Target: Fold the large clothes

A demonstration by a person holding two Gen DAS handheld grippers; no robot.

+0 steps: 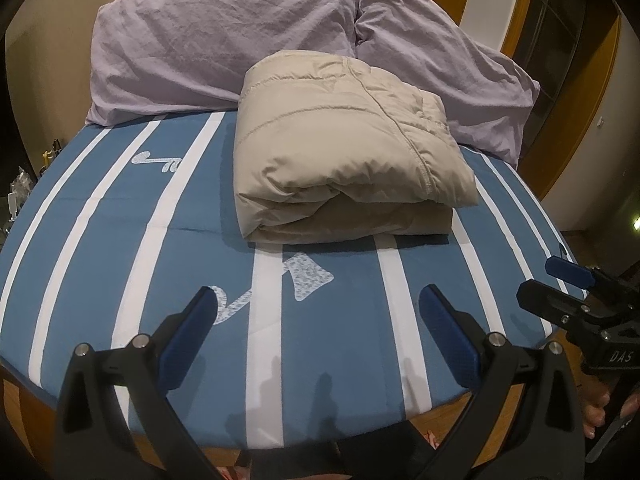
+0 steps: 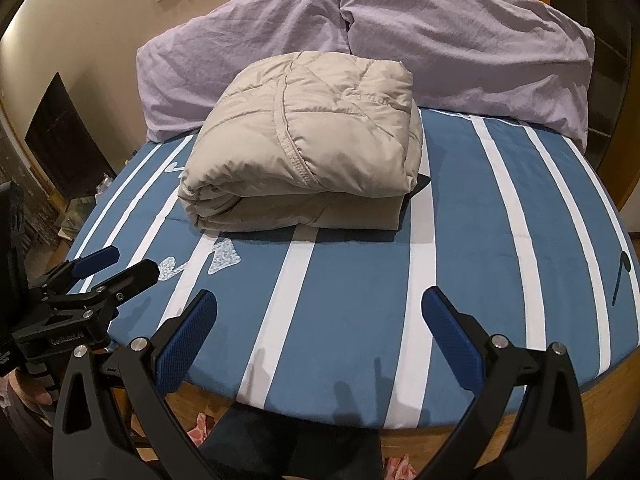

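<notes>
A beige quilted jacket (image 1: 344, 152) (image 2: 308, 148) lies folded into a thick bundle on the blue bedspread with white stripes (image 1: 332, 340) (image 2: 360, 280), in front of the pillows. My left gripper (image 1: 320, 300) hovers open over the near part of the bed, well short of the jacket, holding nothing. My right gripper (image 2: 320, 300) is likewise open and empty, also short of the bundle. Each gripper shows at the edge of the other's view: the right gripper (image 1: 548, 280) and the left gripper (image 2: 124, 266), both with fingers apart.
Two lilac pillows (image 1: 208, 48) (image 2: 460, 40) lean against the wall behind the jacket. The bed's wooden frame (image 2: 608, 396) runs along the near edge. A dark cabinet (image 2: 64, 140) and clutter stand left of the bed. A hand (image 1: 600, 408) grips the right tool.
</notes>
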